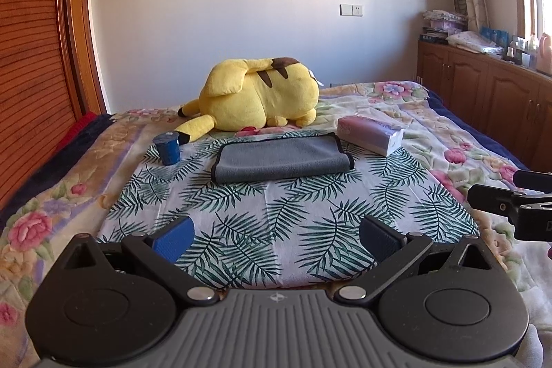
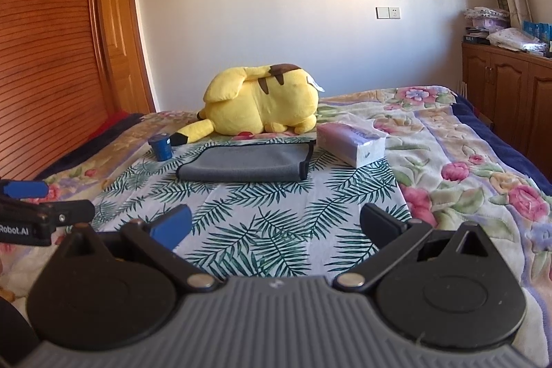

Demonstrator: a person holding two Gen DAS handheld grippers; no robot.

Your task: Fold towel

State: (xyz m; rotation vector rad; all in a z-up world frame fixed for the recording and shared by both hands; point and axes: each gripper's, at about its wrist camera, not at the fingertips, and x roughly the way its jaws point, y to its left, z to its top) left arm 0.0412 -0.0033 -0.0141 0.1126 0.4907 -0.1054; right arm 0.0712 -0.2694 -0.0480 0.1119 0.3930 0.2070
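On the far left of the bed (image 1: 41, 195), near the headboard side, a small blue cup (image 1: 168, 147) stands upright on the palm-leaf cloth (image 1: 276, 212). Behind it lies a yellow plush toy (image 1: 258, 93), its tail tip close beside the cup.

In the middle, in front of the plush, lies the grey towel (image 1: 279, 159), flat on the leaf cloth. It appears to be doubled over already, with a rounded fold along the near side and dark piping at its ends. It looks light, soft and limp, with a napped surface that should not slip from rubbery pads. I would judge it will sag and drape the moment it is lifted, so a pinch at one point would let the rest trail. The piped corners at the left and right ends look the firmest places to take hold, one per claw.

To the right, just beside the towel's far corner, sits a tissue pack (image 1: 371, 135), near enough to be nudged.

The left claw (image 1: 276, 237) hangs spread wide and empty above the near cloth, well short of the towel. The right claw (image 2: 276, 226) is likewise wide and empty, alongside it.
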